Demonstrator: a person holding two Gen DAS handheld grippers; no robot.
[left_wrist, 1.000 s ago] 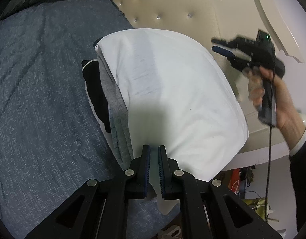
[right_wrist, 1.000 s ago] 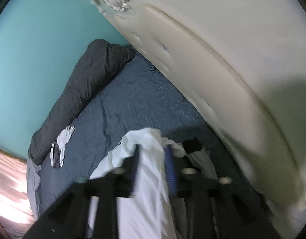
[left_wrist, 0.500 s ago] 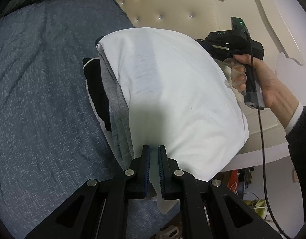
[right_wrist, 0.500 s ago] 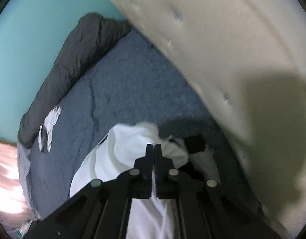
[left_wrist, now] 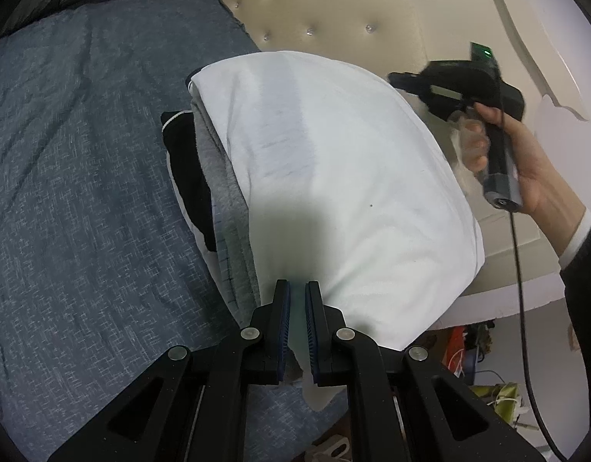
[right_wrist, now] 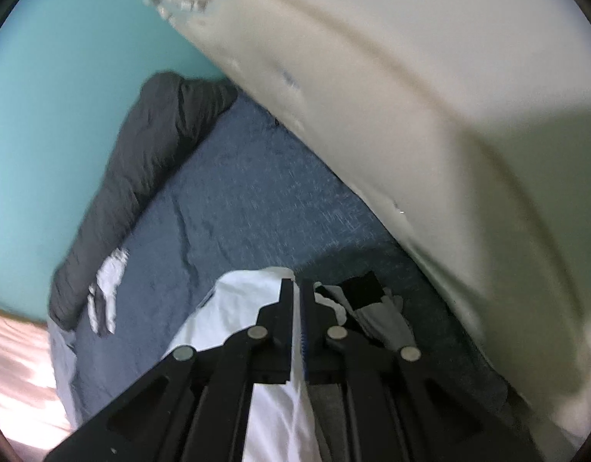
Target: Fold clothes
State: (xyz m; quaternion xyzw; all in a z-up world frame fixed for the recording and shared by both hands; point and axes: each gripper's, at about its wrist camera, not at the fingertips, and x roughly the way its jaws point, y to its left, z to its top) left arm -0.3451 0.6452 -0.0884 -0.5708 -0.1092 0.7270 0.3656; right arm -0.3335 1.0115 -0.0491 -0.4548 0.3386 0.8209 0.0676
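Left gripper (left_wrist: 295,327): jaws nearly closed, pinching the near hem of the white garment (left_wrist: 334,177); it hasn't budged over the last second.

Right gripper (right_wrist: 297,315): a second ago its jaws stood apart astride the white cloth; half a second ago they snapped shut. Now they sit all but closed, a thin strip of white between the pads, easing open just a hair. From the left wrist view it sits at 2 o'clock, at the garment's far edge, the hand (left_wrist: 526,169) blurred with motion.

White garment: draped over a stack of folded clothes, a grey piece (left_wrist: 234,231) and a black one (left_wrist: 187,169) showing beneath it at 9 o'clock. The stack lies on the blue bedspread (left_wrist: 83,192), close against the cream headboard (left_wrist: 334,11) at 12 o'clock.

Change: far edge newly gripped; near edge held as before. Both ends of the top garment are now in hand.

Meaning for task: my read is that the piece is set for a lift or a fold-over, or a final tidy on the stack.

Risk: the right hold looks thin, only a sliver of cloth; it could slip under tension.

Elsewhere: dark duvet (right_wrist: 141,177) along the teal wall (right_wrist: 64,77) at 10 o'clock, a small white scrap (right_wrist: 106,292) beside it, untouched.
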